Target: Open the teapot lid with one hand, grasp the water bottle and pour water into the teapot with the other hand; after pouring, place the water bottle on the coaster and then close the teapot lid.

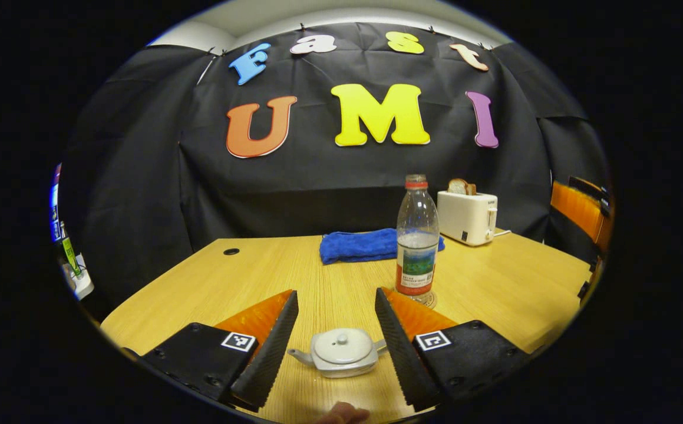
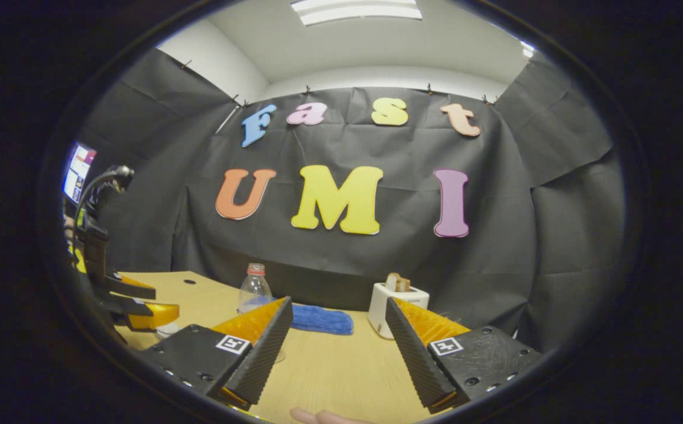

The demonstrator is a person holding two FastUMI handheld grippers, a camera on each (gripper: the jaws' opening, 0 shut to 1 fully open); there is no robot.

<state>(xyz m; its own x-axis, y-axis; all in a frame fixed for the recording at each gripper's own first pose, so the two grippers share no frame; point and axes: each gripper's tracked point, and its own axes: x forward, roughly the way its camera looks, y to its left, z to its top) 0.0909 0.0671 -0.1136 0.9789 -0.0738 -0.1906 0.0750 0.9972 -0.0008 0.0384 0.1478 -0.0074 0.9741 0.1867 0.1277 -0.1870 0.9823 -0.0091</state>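
Left gripper view first: the left gripper (image 1: 336, 330) is spread wide with nothing in it, and the teapot (image 1: 341, 353) sits right in the gap between its fingers, low on the wooden table (image 1: 258, 277). It's a squat, glossy white ceramic thing, spout pointing left and handle right, so its long axis runs across the fingers. The lid (image 1: 342, 345) is on, with a little round knob dead centre, so this hand is clearly the nearer one for the lid. The water bottle (image 1: 416, 238) stands upright just beyond and a bit right: clear plastic, red cap, part full, and I think it's on a small coaster (image 1: 428, 300), though the base is hard to make out. Behind it lie a fluffy blue towel (image 1: 359, 245) and a white toaster (image 1: 468, 217).

Right gripper view: the right gripper (image 2: 339, 347) is also wide open and empty, held higher and farther back. The bottle is ahead and off to its left, partly hidden behind its left finger. The other gripper shows at the left edge.
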